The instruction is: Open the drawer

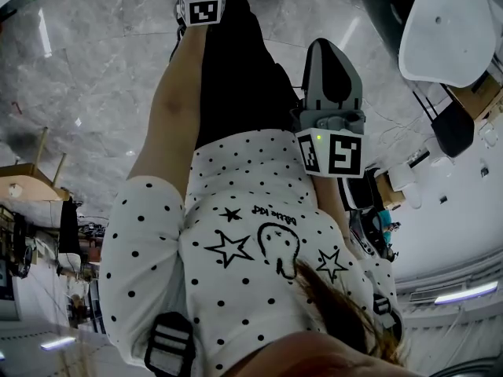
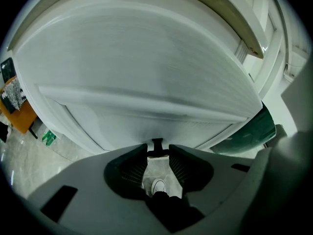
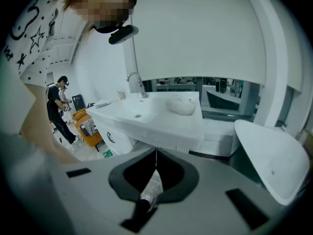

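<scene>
Ahead of my right tongs (image 3: 156, 152), across open floor (image 3: 93, 153), stands a white washbasin bench (image 3: 161, 126) carrying a tap (image 3: 135, 81) and a white bundle (image 3: 181, 105). Below its basin is the drawer (image 3: 117, 140), a white front with a dark handle. It lies well apart from the right tongs, to the left of their jaw line and slightly above the tips. The right tongs are closed, tips meeting, with nothing held. Beside the bench on the left stand an orange chair (image 3: 85, 124) and a person (image 3: 59, 106). A white oval panel (image 3: 274, 163) sits near on the right. My left tongs (image 2: 157, 150) are parted by a narrow gap and hold nothing; my white shoe (image 2: 159, 186) shows through the gap. A broad white curved panel (image 2: 146, 72) fills the left gripper view close ahead, with a dark green body (image 2: 254, 131) at its right edge. I cannot tell whether that panel belongs to the drawer unit.
</scene>
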Available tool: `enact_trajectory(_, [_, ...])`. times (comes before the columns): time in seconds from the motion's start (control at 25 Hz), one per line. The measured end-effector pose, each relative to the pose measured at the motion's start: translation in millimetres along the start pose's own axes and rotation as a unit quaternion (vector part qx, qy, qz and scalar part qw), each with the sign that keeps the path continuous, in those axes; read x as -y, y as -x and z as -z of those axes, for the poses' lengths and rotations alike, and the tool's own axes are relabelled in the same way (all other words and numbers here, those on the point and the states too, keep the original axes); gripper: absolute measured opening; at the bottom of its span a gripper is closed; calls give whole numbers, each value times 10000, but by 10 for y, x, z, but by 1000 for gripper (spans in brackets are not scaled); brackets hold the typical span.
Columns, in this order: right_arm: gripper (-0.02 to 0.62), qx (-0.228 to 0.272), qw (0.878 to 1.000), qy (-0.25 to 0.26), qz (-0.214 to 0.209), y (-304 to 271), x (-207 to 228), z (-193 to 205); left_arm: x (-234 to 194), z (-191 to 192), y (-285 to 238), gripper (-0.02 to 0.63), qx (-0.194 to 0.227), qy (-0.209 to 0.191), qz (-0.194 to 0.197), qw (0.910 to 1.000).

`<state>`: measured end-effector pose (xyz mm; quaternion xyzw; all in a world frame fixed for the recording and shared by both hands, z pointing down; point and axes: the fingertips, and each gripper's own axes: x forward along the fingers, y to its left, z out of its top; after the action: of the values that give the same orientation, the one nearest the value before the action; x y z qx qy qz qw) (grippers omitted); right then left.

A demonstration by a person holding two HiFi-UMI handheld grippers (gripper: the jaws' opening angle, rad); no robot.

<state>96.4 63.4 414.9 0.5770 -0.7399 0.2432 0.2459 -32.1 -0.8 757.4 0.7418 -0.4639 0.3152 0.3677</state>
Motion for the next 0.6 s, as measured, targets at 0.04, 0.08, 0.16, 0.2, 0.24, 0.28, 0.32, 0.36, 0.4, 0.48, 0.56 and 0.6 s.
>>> enact_trajectory(0.04, [14,-3,10000,-3,-6,3,-4,3,10,15,5,143,-11,2,7,10000])
enact_trajectory(0.08, [14,-2,10000,-5,-13,3,-12,4,19,28,14,143,-23,6,16,10000])
enact_trajectory(0.16, [14,3,10000,-7,-35,-9,-39,5,24,64,33,143,-47,10,28,10000])
enact_trajectory(0.2, [14,0,10000,-5,-47,-18,-55,7,21,89,40,143,-63,12,35,10000])
enact_trajectory(0.24, [14,-9,10000,-2,-57,-27,-71,8,18,118,44,143,-80,18,50,10000])
enact_trajectory(0.28, [14,-21,10000,2,-67,-35,-86,7,18,142,47,143,-94,27,71,9999])
enact_trajectory(0.32, [14,-34,10000,7,-78,-44,-100,5,19,155,49,143,-103,37,92,9999])
enact_trajectory(0.36, [14,-46,9999,10,-91,-53,-115,4,16,157,50,143,-108,46,102,9999])
enact_trajectory(0.4, [14,-56,9999,10,-107,-64,-129,4,10,153,48,143,-113,50,102,9999])
enact_trajectory(0.48, [14,-70,9999,4,-143,-83,-154,6,9,146,38,143,-124,40,107,9999])
enact_trajectory(0.56, [14,-85,9998,0,-185,-96,-190,3,21,147,41,143,-136,35,132,9998])
enact_trajectory(0.6, [14,-93,9997,-2,-208,-104,-225,-2,13,148,51,143,-139,38,142,9998])
